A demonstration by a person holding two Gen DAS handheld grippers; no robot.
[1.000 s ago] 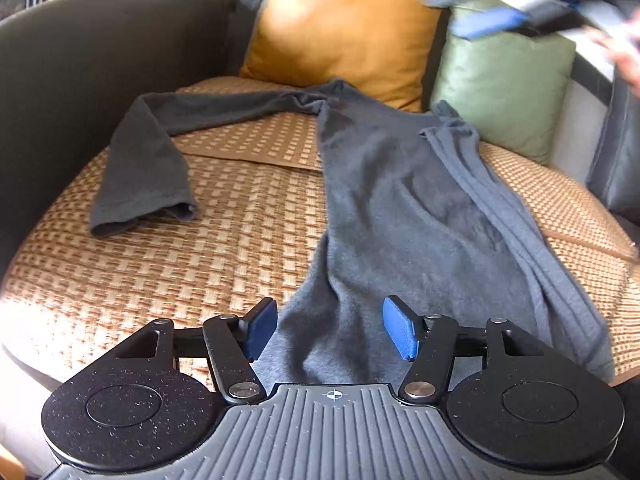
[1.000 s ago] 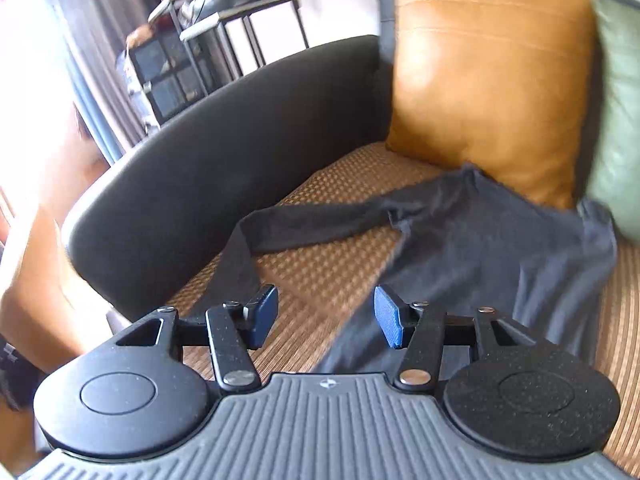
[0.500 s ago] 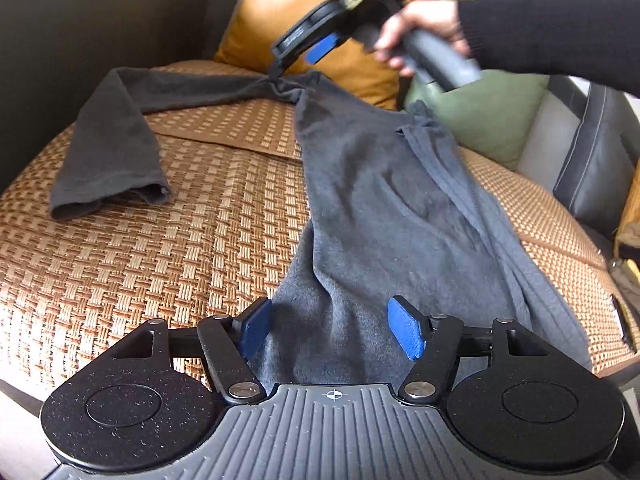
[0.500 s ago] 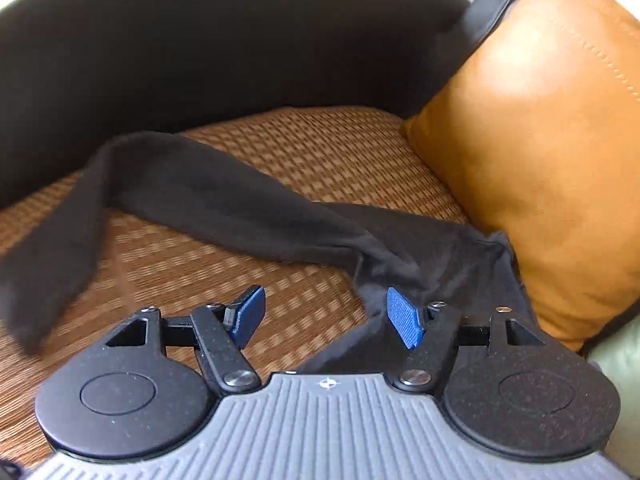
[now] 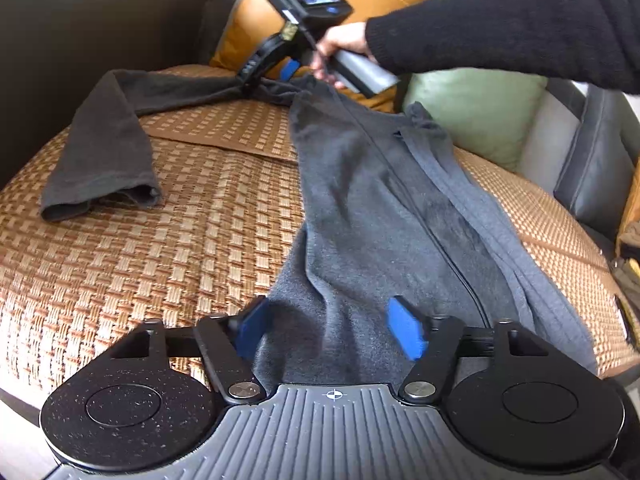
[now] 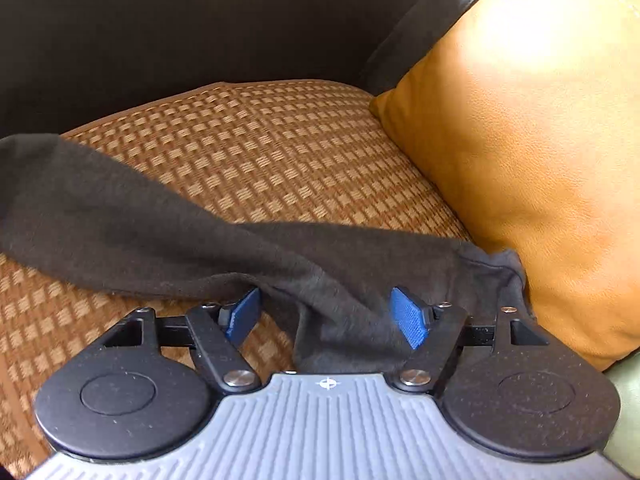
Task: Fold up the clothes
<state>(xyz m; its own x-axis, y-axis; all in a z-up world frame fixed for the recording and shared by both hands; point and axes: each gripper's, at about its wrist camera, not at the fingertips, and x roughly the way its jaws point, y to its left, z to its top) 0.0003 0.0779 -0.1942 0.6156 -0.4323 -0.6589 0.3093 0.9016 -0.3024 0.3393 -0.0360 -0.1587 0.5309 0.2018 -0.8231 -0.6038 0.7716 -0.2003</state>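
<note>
A grey shirt point(image 5: 372, 208) lies along the woven sofa seat point(image 5: 168, 248), running from 6 o'clock toward 12, its sleeve point(image 5: 108, 148) stretched out to 10 o'clock. The left tongs point(image 5: 328, 326) stand apart over the hem at 6 o'clock, nothing clamped. The right tongs point(image 6: 326, 316) are also apart, straddling the shoulder cloth just beside the orange cushion point(image 6: 532, 152) at 2 o'clock.

Bare woven mat point(image 5: 168, 240) left of the grey shirt point(image 5: 360, 200), open for passing. Hemmed in at the back by the orange cushion point(image 6: 520, 160), the green cushion point(image 5: 476, 112) and the dark sofa back point(image 5: 80, 32). Sleeve point(image 6: 140, 232) lying across the far corner
</note>
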